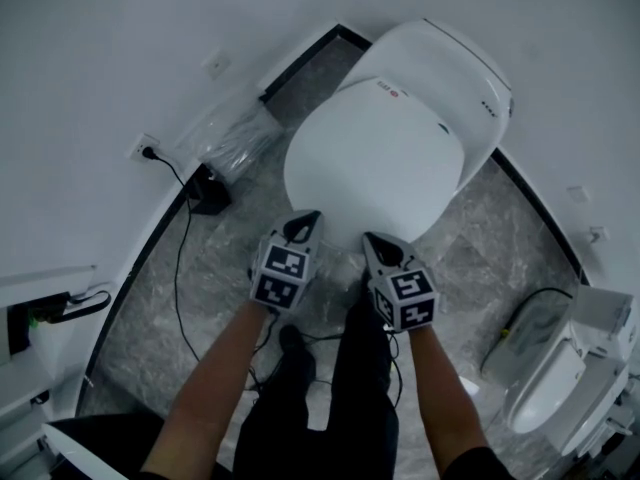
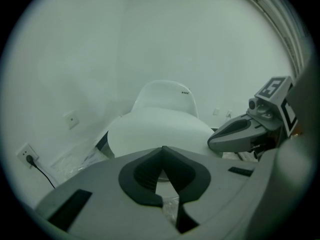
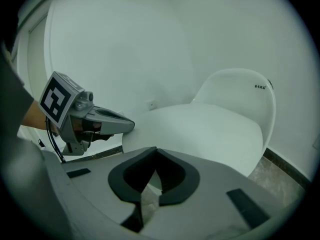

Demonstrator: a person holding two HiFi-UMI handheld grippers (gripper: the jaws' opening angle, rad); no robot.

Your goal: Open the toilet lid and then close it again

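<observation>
white walls (image 1: 100,48) curve round a grey marbled tile floor (image 1: 200,298). the white oval toilet lid (image 1: 375,158) lies shut on its bowl by the far wall. a second white toilet (image 1: 560,388) stands at right, with crumpled clear plastic (image 1: 235,133) and a small black box (image 1: 208,190) at left. the left gripper (image 1: 303,220) and right gripper (image 1: 372,240), both clenched on nothing, hover just before the lid's front edge.

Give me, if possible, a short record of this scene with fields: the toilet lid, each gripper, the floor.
toilet lid: down, closed
left gripper: jaws shut, empty, near the lid's front edge
right gripper: jaws shut, empty, beside the left one
contact with lid: cannot tell
floor: grey marbled tiles
wall socket: black plug in it
</observation>
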